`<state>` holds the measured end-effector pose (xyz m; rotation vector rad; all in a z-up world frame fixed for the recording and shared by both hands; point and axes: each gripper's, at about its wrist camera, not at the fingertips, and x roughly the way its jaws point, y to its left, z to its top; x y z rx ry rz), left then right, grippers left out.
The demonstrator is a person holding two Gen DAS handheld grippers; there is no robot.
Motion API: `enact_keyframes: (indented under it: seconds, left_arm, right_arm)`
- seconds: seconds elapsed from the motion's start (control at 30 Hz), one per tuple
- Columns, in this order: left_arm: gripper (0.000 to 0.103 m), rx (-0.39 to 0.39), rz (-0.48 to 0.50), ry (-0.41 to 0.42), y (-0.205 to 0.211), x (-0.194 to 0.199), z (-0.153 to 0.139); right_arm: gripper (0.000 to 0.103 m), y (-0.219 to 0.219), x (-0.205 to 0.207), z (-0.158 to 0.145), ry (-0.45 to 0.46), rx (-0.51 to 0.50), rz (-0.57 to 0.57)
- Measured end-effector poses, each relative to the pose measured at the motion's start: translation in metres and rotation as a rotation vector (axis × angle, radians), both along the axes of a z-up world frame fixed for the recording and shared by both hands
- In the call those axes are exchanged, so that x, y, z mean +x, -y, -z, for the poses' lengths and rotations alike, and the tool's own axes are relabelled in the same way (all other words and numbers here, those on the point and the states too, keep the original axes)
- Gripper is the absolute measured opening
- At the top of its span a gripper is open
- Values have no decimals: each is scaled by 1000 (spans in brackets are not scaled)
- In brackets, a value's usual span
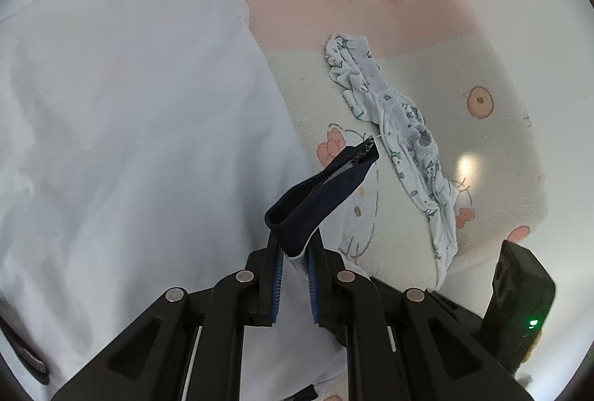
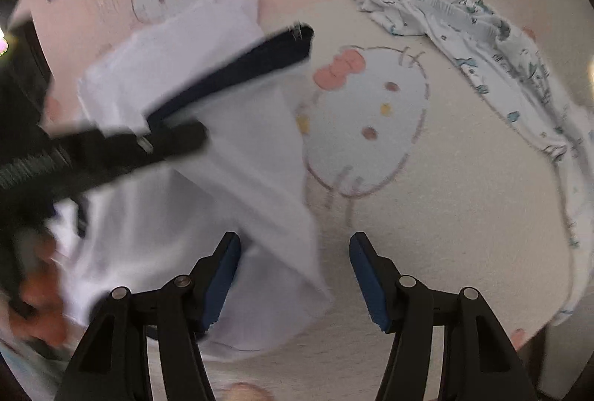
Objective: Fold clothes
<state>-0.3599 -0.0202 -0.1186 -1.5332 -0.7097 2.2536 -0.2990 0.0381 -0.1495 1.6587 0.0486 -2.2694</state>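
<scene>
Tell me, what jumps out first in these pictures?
A big white shirt fills the left, spread on a pink and cream cartoon-cat mat. The left tongs pinch its navy-trimmed edge and hold it up off the mat. To the right lies a crumpled printed garment, while the right tongs hang open over the shirt's near edge.
</scene>
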Motion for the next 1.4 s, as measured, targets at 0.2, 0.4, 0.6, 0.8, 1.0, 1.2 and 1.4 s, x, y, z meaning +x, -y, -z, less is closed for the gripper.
enact_keyframes:
  seconds: [0.2,0.4,0.6,0.8,1.0,1.2,1.4]
  left_arm:
    - [10,-18,19,3,-5,-4,1]
    - [10,5,27,23,-2,-5,2]
    - [11,117,28,118,5,0,11]
    - [57,257,-69,147,32,5,14]
    - [57,253,-94,153,42,7,13]
    - [51,223,-34,132,36,14,18]
    - [16,151,8,126,27,22,24]
  right_arm:
    - [61,0,-13,0,-22,-13,41]
    - [40,6,-10,6,-70,46,6]
    - [6,13,5,0,-96,41,-74]
    - [6,24,34,-12,-206,102,-149]
    - [6,32,50,-9,-247,160,-255]
    - [6,41,53,0,-235,227,-284]
    - [7,50,58,3,-223,260,-292]
